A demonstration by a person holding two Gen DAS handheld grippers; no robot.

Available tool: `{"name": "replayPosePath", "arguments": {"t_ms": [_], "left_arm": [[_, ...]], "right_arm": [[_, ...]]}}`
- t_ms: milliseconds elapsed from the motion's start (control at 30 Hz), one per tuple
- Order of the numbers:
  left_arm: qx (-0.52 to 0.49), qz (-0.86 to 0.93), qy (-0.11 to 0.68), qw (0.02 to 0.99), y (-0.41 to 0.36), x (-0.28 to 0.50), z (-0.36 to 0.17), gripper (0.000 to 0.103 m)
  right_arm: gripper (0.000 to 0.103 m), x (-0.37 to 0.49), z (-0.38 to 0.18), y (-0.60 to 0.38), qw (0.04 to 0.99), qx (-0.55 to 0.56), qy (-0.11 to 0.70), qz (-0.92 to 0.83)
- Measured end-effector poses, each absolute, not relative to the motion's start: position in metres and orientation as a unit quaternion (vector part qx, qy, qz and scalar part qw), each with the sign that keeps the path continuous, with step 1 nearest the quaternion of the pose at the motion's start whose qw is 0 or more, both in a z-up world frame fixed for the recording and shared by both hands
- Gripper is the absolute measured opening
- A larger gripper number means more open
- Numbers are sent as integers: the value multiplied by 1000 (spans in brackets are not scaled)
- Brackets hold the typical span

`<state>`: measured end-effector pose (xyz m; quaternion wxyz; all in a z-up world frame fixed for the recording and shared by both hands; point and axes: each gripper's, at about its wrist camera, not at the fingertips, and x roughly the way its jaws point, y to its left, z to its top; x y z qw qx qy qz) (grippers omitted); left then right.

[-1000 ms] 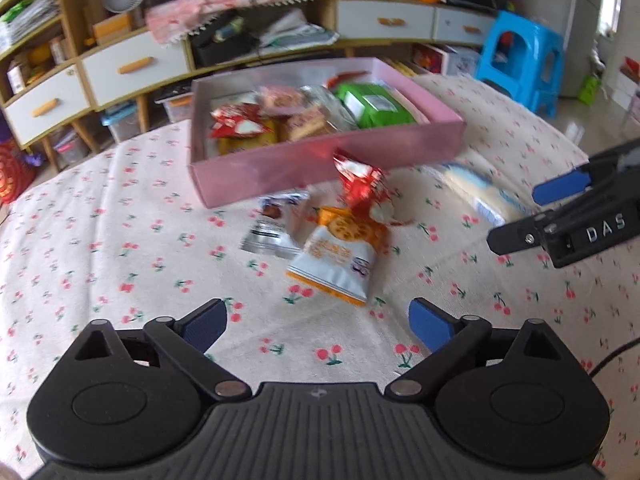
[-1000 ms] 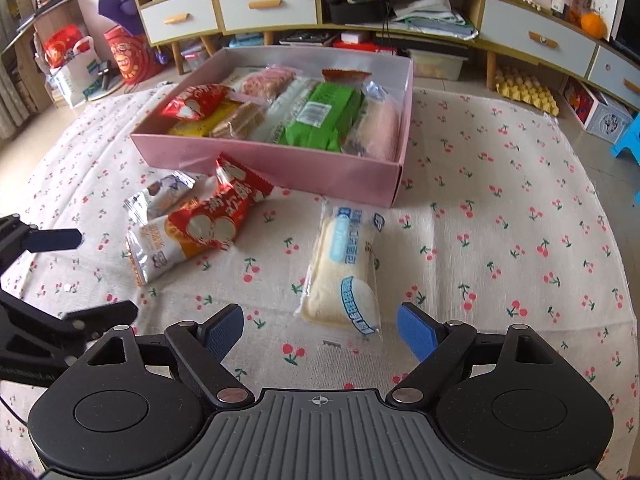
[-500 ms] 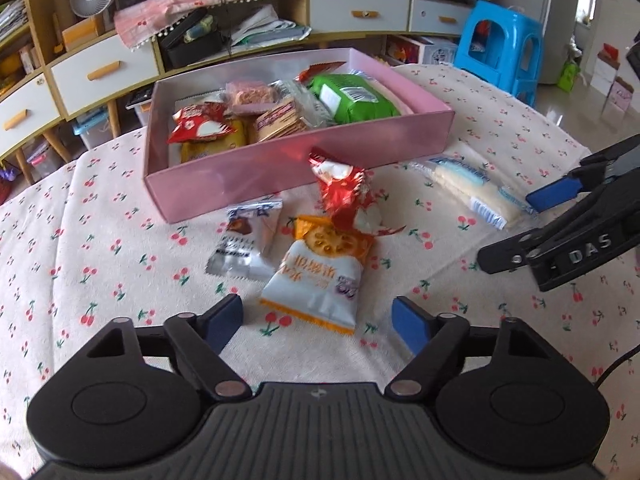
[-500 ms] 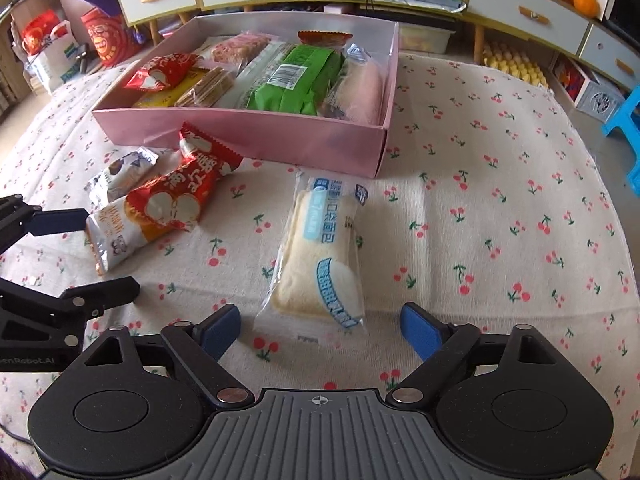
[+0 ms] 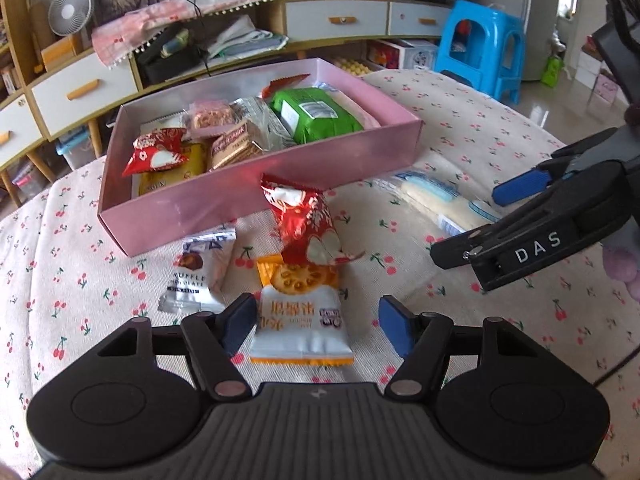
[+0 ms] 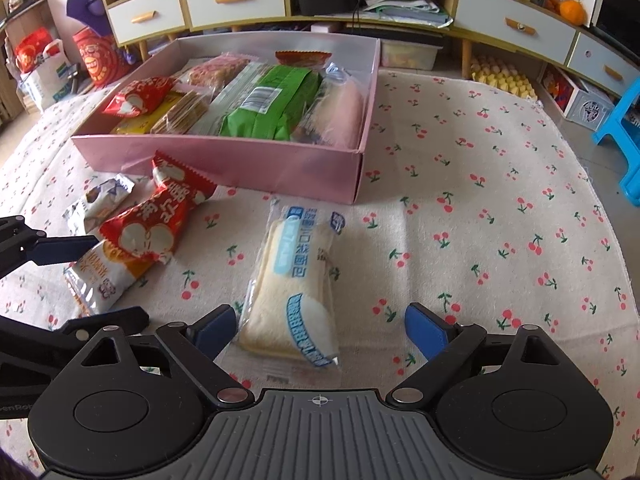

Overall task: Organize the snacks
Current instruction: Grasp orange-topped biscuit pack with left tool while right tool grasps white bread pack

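Pink box [image 5: 256, 204], cherry-print cream cloth [image 6: 480, 240], red wrapper [image 5: 304, 220], green packet [image 5: 316, 114], blue stool [image 5: 480, 44]

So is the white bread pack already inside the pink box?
No, the white bread pack lies on the cherry-print cloth in front of the pink box, between the open right gripper's fingers.

The pink box [image 6: 256, 168] is packed with snacks nearly wall to wall. Bare cherry-print surface [image 6: 500, 220] is left open beside the box toward the right edge. The strip along the box's near wall is blocked by the red packet [image 6: 160, 220], the cracker packet [image 5: 300, 316] and the bread packet [image 6: 296, 284].
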<state>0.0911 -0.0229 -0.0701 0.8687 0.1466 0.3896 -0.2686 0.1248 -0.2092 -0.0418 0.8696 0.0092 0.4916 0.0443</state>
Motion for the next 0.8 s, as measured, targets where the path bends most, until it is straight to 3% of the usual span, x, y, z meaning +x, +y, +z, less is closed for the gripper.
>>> {"name": "replayPosePath", "arguments": {"t_ms": [167, 400, 567, 733, 800], "left_arm": [[143, -247, 391, 875, -20, 94, -67, 44], [139, -233, 403, 874, -19, 96, -64, 39], [134, -223, 415, 872, -17, 93, -63, 39], [115, -214, 431, 869, -9, 90, -61, 39], [105, -211, 437, 868, -4, 89, -60, 39]], "right_arm": [[93, 127, -42, -213, 875, 12, 482, 42], [90, 126, -41, -210, 879, -5, 475, 47], [76, 125, -38, -207, 878, -9, 474, 65], [47, 123, -33, -203, 876, -10, 475, 87], [41, 122, -32, -202, 874, -11, 477, 92]]}}
